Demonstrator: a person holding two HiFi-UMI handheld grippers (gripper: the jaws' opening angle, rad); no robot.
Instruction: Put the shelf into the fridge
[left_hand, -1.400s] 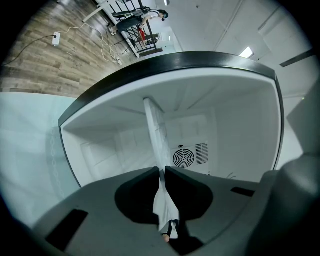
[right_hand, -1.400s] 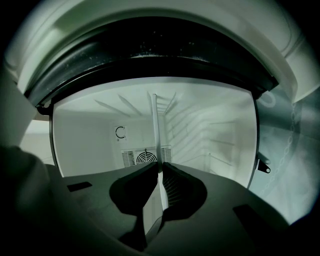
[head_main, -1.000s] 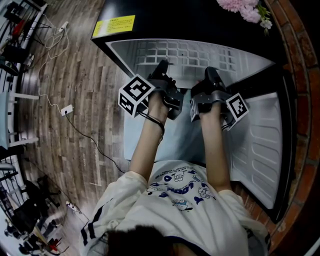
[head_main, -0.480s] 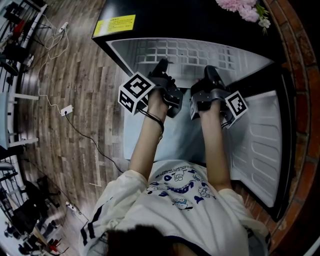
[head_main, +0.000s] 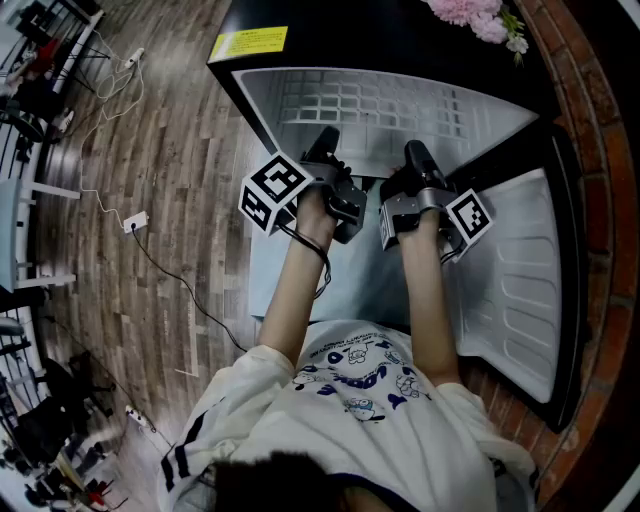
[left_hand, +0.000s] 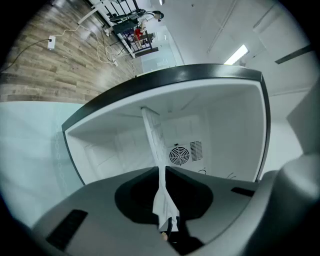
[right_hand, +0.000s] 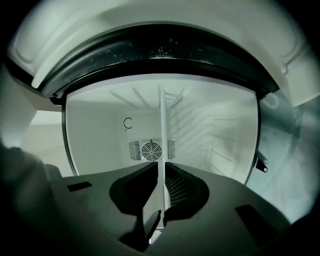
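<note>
The white wire shelf lies flat in the open mouth of the black fridge, just under its top edge. My left gripper is shut on the shelf's near edge left of middle. Beside it, my right gripper is shut on the same edge. In the left gripper view the shelf runs edge-on from between the jaws of the left gripper into the white fridge cavity. The right gripper view shows the same shelf pinched in the right gripper, pointing at the rear fan vent.
The fridge door stands open at the right, close to a brick wall. Pink flowers sit on the fridge top, near a yellow label. A power strip with cables lies on the wooden floor at left.
Both grippers keep their hold on the shelf. The head view has shifted slightly, and more of the shelf's grid now shows inside the fridge opening.
</note>
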